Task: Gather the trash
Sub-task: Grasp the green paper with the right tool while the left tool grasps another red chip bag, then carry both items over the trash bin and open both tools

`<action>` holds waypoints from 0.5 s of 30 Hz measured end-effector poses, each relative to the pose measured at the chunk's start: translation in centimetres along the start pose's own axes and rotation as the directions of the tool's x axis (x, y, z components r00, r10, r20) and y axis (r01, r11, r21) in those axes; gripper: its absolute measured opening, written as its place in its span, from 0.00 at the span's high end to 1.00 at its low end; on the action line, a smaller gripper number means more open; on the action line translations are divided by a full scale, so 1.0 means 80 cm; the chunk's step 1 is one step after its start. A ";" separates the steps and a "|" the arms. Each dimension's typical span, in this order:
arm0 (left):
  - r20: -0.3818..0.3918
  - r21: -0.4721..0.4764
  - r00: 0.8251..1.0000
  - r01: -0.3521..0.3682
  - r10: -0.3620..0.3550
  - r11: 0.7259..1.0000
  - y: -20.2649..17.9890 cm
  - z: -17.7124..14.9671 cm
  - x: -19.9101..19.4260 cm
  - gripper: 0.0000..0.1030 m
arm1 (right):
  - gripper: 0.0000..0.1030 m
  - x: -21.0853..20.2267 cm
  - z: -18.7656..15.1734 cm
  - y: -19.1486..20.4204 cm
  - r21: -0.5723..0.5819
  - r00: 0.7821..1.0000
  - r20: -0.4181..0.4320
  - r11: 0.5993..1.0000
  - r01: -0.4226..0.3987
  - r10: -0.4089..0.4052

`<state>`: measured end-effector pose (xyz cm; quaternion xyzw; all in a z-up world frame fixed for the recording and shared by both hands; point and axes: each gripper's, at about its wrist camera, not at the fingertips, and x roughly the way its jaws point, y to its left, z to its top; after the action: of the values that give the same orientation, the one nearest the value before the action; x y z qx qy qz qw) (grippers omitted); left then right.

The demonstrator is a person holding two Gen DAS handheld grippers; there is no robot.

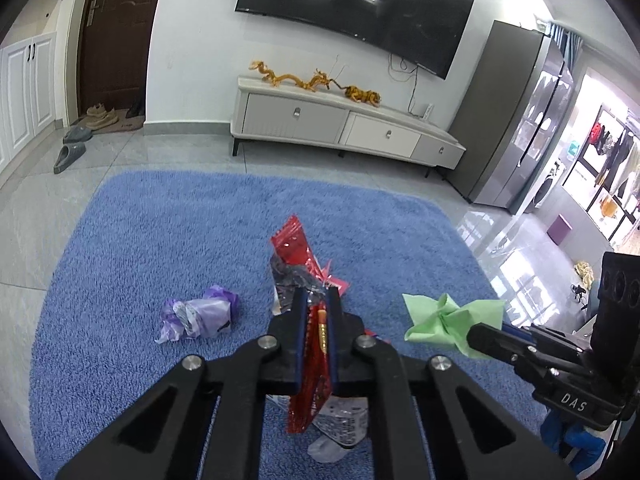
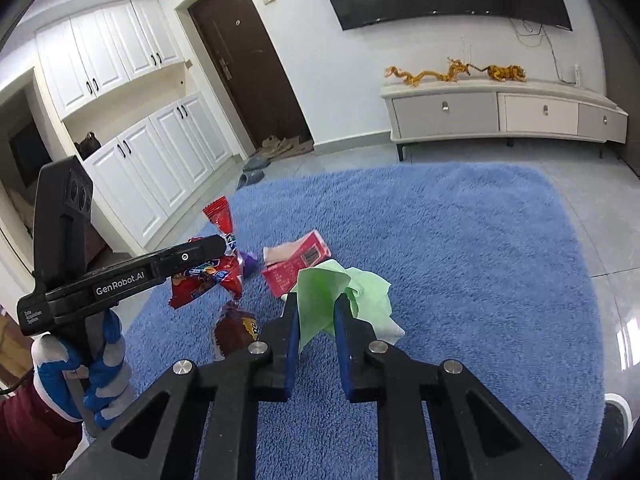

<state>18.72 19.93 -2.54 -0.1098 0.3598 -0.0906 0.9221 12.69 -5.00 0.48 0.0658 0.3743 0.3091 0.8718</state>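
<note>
The left gripper (image 1: 316, 300) has its fingers clenched on a red snack wrapper (image 1: 294, 248), the right gripper (image 2: 318, 308) on a green tissue (image 2: 324, 288), both above the blue rug (image 1: 160, 220); lift each clear without shaking, then fetch the purple wrapper (image 1: 200, 314)

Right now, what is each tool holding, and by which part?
The left tool is shut on the red snack wrapper near its middle. The right tool is shut on the green paper napkin by one bunched edge.
</note>
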 end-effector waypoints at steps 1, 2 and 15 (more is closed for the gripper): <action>0.005 0.004 1.000 0.001 -0.001 1.000 -0.003 0.001 -0.003 0.92 | 0.86 -0.005 0.000 -0.001 0.003 1.000 0.009 1.000 0.004 -0.004; 0.012 0.010 1.000 0.001 -0.002 1.000 -0.006 0.001 -0.008 0.92 | 0.86 -0.010 0.001 -0.002 0.005 1.000 0.018 1.000 0.009 -0.009; 0.062 0.073 0.997 0.047 -0.052 0.996 -0.059 -0.007 -0.052 0.93 | 0.87 -0.073 -0.010 -0.009 0.023 0.992 0.112 0.998 0.051 -0.053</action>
<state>14.89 16.32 1.00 -0.0883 0.3240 -0.1227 0.9339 9.36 -9.11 3.25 0.0820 0.3293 0.2785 0.8985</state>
